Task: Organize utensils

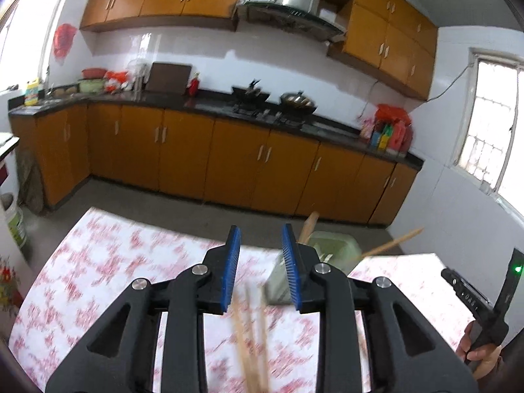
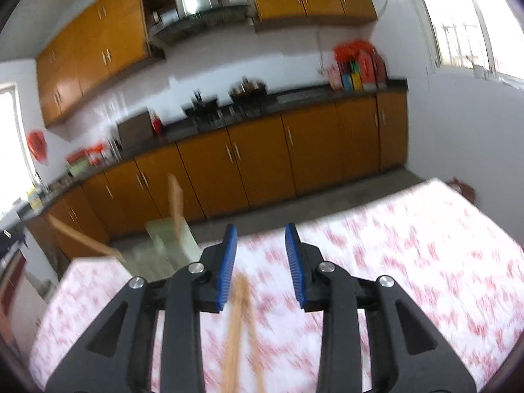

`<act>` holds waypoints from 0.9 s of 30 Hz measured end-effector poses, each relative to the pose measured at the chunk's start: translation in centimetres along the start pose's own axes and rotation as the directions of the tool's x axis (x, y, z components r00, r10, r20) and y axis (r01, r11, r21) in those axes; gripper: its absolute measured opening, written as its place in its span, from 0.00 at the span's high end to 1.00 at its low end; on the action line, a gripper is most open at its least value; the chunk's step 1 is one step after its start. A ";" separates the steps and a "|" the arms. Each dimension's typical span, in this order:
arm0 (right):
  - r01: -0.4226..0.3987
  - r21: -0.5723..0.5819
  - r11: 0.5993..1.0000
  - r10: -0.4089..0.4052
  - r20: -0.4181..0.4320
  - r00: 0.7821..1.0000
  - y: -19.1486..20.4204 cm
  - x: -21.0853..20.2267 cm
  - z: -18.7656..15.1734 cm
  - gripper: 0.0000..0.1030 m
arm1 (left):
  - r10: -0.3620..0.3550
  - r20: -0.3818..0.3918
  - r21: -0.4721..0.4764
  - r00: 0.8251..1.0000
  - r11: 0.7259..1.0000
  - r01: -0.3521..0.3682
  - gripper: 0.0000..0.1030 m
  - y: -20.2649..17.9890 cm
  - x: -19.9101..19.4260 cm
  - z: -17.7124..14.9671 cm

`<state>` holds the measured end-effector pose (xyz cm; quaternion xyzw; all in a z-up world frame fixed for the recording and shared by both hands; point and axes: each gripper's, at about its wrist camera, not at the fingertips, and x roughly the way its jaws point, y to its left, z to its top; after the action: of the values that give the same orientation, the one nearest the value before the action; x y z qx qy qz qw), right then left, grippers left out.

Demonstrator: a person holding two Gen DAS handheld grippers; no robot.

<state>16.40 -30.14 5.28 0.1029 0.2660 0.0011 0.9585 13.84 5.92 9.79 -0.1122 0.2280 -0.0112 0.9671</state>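
Two grippers, both with jaws apart, nothing held: left gripper, right gripper, over the floral-cloth table. Green holder at the far table edge, wooden utensils sticking out. Loose chopsticks lie on the cloth beneath. Heavy motion blur; a misjudged reach risks tipping the holder or knocking chopsticks off. Kitchen counter well apart.

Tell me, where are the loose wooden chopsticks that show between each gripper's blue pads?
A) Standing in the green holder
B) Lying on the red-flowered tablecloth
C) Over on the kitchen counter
B: the chopsticks lie on the flowered tablecloth below the open left gripper; other wooden utensils stand in the green holder.
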 end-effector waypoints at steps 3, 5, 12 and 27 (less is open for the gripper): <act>0.012 -0.011 1.000 -0.013 -0.139 0.990 -0.9 2.6 -3.9 0.70 | 0.065 -0.060 0.023 0.996 0.998 -0.063 0.72 1.5 1.1 -2.8; -0.011 -0.006 1.000 0.009 -0.212 0.977 -0.9 3.8 -6.0 0.70 | 0.090 -0.104 0.026 0.991 0.996 -0.087 0.72 2.5 2.0 -4.7; -0.074 -0.065 0.995 0.045 -0.361 0.932 1.8 7.2 -11.0 0.71 | 0.093 -0.290 -0.010 0.952 0.995 -0.100 0.72 4.8 5.2 -11.3; 0.040 -0.095 0.995 -0.071 -0.350 0.934 0.6 9.1 -11.4 0.93 | 0.005 -0.408 0.017 0.913 1.000 0.002 0.73 2.4 8.3 -15.8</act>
<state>18.40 -26.79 -8.74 0.0520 0.4361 0.0038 0.8984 14.19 4.35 -8.14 -0.0990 0.4245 -0.0357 0.8993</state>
